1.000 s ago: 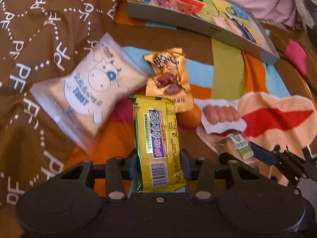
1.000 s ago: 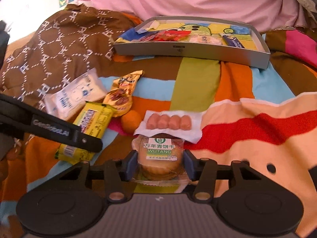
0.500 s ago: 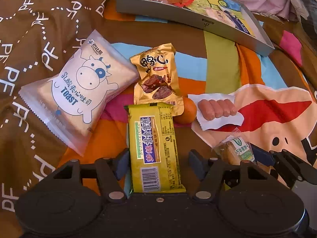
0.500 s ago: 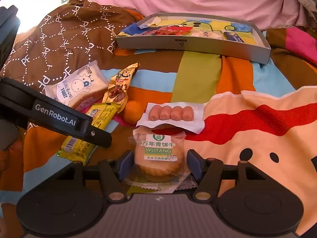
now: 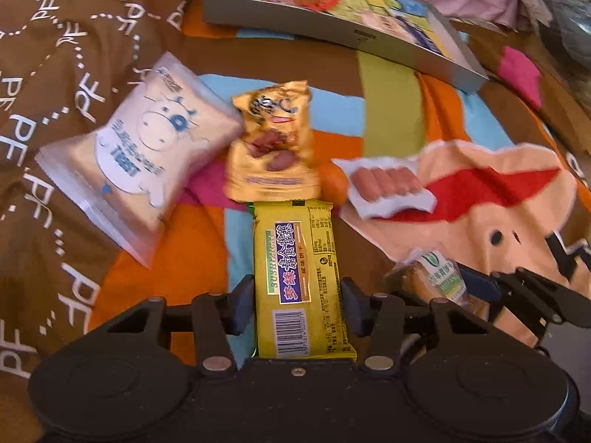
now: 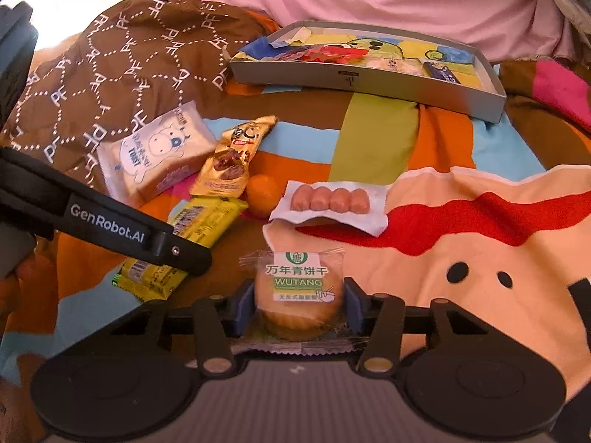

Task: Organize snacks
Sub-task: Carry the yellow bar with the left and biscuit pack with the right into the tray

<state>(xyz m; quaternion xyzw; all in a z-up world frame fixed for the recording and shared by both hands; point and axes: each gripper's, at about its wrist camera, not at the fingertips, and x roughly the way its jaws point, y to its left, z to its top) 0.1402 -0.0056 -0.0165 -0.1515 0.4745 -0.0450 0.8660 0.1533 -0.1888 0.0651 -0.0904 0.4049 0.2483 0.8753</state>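
Left gripper (image 5: 298, 304): pads flank the yellow biscuit bar (image 5: 301, 284) at its barcode end, long axis running straight out between the fingers. Pads look pressed to the wrapper edges, so I read it as clamped on the bar. Gripping the short width because that's the only span the jaws can close across.

Right gripper (image 6: 297, 308): closed on the round WUTANG biscuit pack (image 6: 297, 288), pads touching both sides of the cake, clear wrapper tail bunched under the jaws. Centred on the disc so it won't pivot.

Pose: both tools held low, nearly level with the blanket (image 6: 480, 258), pointing toward the far side of the bed. Left one sits just beside the right; its black arm crosses the left of the right wrist view. Can't tell whether either snack is clear of the fabric.

Beyond the fingers: gold nut packet (image 5: 273, 151) just past the bar's far end, cow TOAST bag (image 5: 147, 155) to its left, orange (image 6: 262, 193) and the sausage pack (image 6: 330, 201) between me and the grey tray (image 6: 369, 81).

Tray sits at the far edge, already holding a few wrappers, so I judge it's the destination. One snack per hand means both go in one trip. Four loose items left.
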